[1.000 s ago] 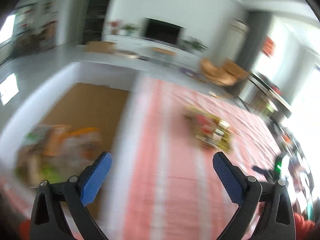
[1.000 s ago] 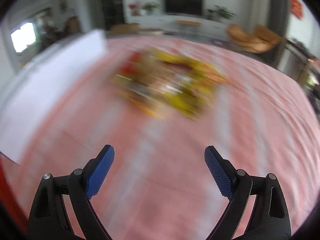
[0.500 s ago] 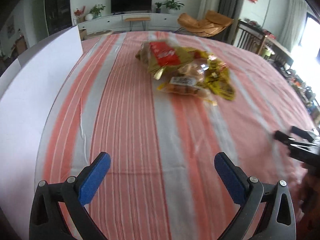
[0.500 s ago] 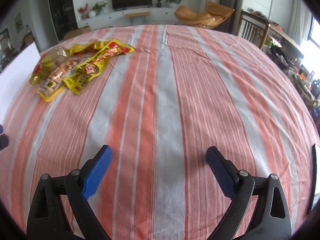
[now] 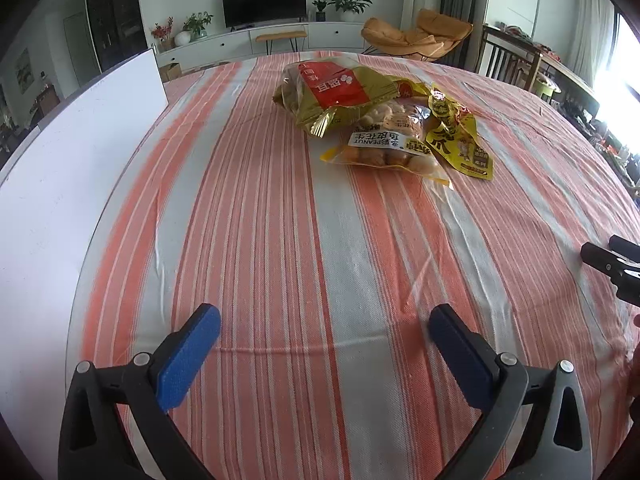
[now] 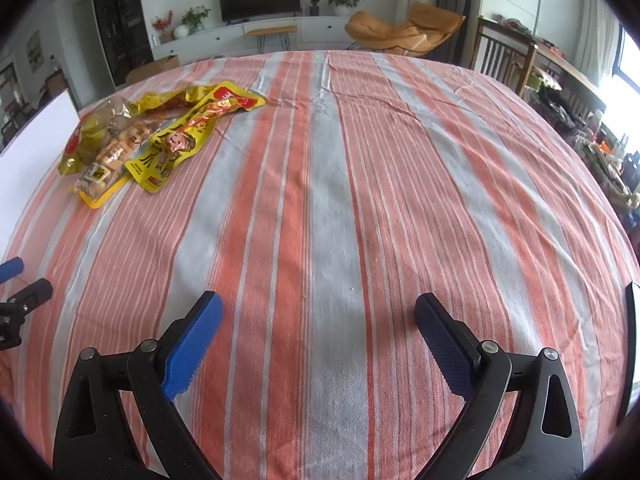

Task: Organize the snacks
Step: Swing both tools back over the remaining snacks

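Left claw: the left claw hovers low over the striped cloth at the bottom of its own view, blue pads spread wide, nothing between them.
Right claw: the right claw is likewise wide apart and empty, at the bottom of its view, over a grey stripe.
Snacks: a small heap of packets lies in the upper centre of the left view, and in the upper left of the right view, well apart from both claws.
Gold bag: a gold bag with a red label sits at the far end of the heap, its near corner overlapping the packet below it.
Peanut packet: a clear peanut packet with yellow edges and a white label lies nearest the left claw, partly under the gold bag.
Yellow packet: a flat yellow packet with a cartoon face lies along the heap's right side in both views, touching the peanut packet.
Desk: the desk is covered edge to edge in orange, white and grey stripes, with light creases.
White board: a white board stands along the desk's edge on the left side of the left view.
Background: a dark television, potted plants and an orange lounge chair line the top of both frames.
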The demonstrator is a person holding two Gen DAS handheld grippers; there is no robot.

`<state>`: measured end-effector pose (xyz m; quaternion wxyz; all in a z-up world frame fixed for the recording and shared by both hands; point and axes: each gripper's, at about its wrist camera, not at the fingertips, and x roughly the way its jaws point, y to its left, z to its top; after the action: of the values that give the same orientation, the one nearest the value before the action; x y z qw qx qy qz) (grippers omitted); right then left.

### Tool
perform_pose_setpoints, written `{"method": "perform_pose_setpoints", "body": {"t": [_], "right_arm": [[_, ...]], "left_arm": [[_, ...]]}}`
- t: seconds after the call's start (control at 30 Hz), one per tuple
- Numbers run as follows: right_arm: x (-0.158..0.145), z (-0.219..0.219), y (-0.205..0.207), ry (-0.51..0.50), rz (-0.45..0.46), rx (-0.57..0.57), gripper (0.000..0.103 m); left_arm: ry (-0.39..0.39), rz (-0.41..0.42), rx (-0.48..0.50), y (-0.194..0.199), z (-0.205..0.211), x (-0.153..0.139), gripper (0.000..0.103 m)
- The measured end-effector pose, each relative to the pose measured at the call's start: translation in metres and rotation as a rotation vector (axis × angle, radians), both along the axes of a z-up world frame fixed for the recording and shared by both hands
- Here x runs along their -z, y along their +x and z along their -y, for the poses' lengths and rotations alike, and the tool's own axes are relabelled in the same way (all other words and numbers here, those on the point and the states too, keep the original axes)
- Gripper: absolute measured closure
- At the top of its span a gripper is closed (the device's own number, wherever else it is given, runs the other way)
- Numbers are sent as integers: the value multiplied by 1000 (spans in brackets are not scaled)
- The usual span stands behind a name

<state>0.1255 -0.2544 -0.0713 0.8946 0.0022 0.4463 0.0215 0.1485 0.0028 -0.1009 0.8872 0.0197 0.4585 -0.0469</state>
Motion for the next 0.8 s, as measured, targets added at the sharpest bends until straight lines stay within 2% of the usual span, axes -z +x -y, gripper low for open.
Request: {"method": "perform_pose_setpoints", "body": {"t": [0.8], "right_arm": [[-1,2,-1,18,4,1,5]], "left_arm": [[0,0,1,1,0,1,0]]}}
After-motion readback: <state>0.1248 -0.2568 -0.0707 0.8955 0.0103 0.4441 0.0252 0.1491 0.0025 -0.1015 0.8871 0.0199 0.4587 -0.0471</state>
